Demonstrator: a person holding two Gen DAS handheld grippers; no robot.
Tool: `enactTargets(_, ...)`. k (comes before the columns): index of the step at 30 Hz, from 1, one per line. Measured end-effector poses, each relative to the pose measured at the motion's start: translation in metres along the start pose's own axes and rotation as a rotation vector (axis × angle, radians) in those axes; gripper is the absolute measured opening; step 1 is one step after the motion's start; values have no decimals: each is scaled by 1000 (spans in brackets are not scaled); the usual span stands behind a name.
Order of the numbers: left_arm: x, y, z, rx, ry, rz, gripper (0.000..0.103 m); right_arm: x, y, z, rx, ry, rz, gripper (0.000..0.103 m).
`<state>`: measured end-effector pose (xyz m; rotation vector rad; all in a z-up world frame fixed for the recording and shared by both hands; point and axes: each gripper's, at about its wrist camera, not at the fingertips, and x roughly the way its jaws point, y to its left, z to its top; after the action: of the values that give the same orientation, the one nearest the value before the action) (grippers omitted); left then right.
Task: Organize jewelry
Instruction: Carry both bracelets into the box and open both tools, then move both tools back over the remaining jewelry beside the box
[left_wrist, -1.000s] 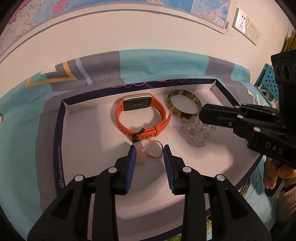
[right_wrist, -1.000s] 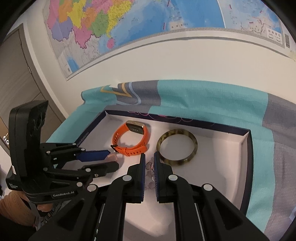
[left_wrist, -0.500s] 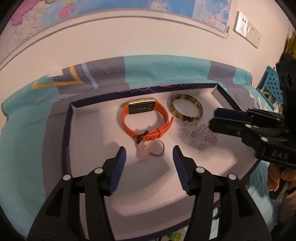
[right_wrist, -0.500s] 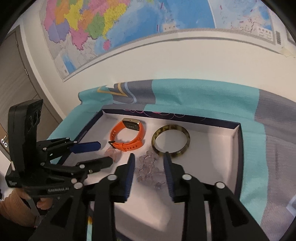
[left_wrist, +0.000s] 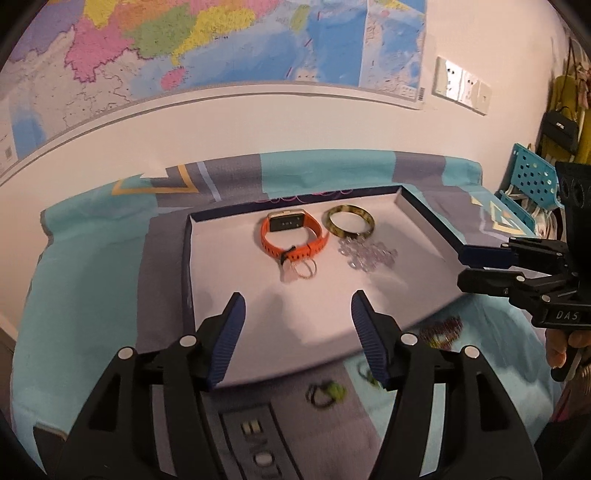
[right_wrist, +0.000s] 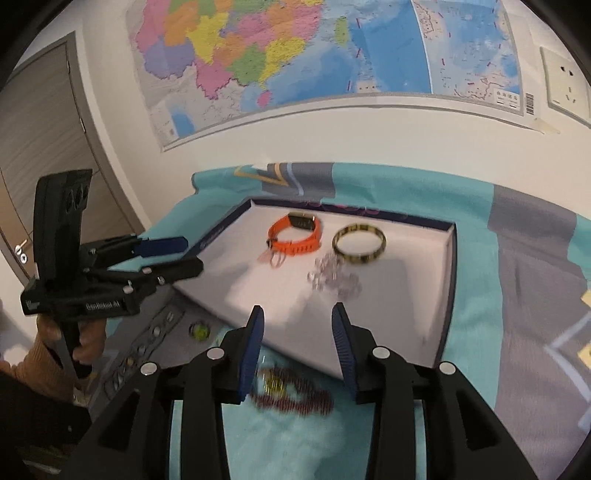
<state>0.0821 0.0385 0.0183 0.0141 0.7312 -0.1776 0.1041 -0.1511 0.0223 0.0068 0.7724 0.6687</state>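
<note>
I note the white-lined tray (left_wrist: 424, 225) on the teal and grey bedcover (left_wrist: 92, 280) now carries four pieces: the orange watch (left_wrist: 291, 236), the tortoiseshell bangle (left_wrist: 351, 221) beside it, the clear bead bracelet (left_wrist: 367, 254) just in front of the bangle, and the small pink chain bracelet (left_wrist: 301, 271) touching the watch strap. A second ago my left gripper (left_wrist: 297, 336) was at the pink piece and my right gripper (right_wrist: 297, 343) at the clear beads; both have since let go and backed off toward the tray's near edge. Both sets of jaws are opening with nothing between them. I judge those two placements complete. A dark red beaded piece (right_wrist: 291, 397) and a blurred green item (left_wrist: 327, 393) lie outside the tray, seemingly next.
</note>
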Motion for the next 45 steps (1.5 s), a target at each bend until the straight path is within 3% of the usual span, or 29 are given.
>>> enactTargets(9,-14,-3,-40,0,32,-10,59,1,-1,-41,26,86,-42,35)
enactTargets(17,-16,-7,-59,0,55,-18,61,4,-7,-50,93,87,-38,34)
enactTargets(36,-7,-16,-68,6,92,-28,61,8,14,-44,18,79,-66,30)
enactTargets(45,-5,-15,-68,0,101,-29,61,7,-3,-47,91,74,-102,30)
